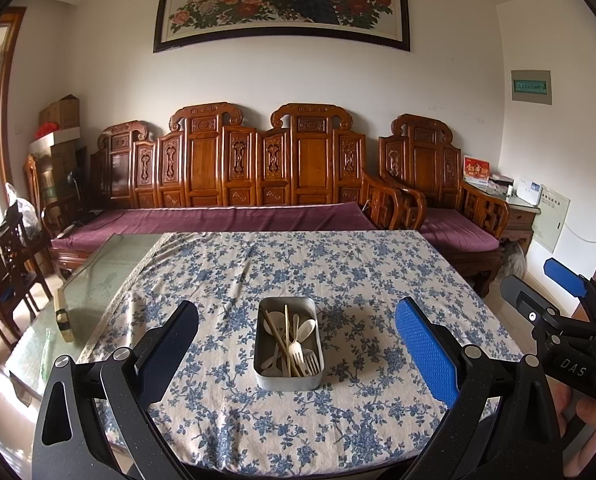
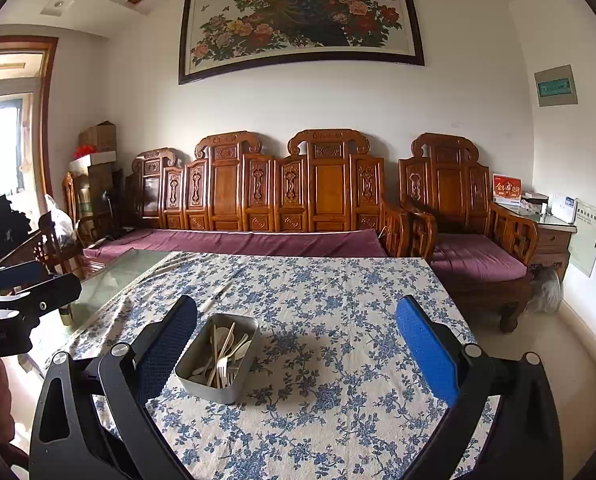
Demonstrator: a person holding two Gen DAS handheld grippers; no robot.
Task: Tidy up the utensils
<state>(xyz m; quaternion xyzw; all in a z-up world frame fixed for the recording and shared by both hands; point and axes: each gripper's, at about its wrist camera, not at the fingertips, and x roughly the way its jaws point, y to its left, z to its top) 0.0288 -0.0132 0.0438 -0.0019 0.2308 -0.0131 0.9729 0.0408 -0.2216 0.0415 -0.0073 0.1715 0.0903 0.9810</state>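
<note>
**Two grippers held wide above one tin of utensils**

Both grippers stand with fingers spread wide and hold nothing. The left gripper (image 1: 298,344) has two flat paddle-shaped fingers; the pad (image 1: 425,352) at 3 o'clock shows a blue, finely dimpled rubber face, while the other at 9 o'clock shows its dark back. The right gripper (image 2: 298,344) has the same shape, and part of it also appears at 3 o'clock in the left wrist view, held by a hand (image 1: 589,416).

The rectangular metal tin (image 1: 286,376), dull grey with rounded corners, sits on the tablecloth (image 1: 337,272), a creased cream cloth printed with blue flowers. In the left wrist view the tin lies at the centre, between the fingers; in the right wrist view it lies toward 8 o'clock, near the left finger. Inside lie pale plastic utensils: forks (image 1: 298,350), round-bowled spoons (image 1: 307,328) and thin straight chopsticks (image 1: 286,332), all crossing loosely.

At 12 o'clock stands a carved wooden bench (image 1: 238,168) with a purple cushion. At 9 o'clock the cloth ends and a bare glass tabletop (image 1: 98,276) shows.
</note>
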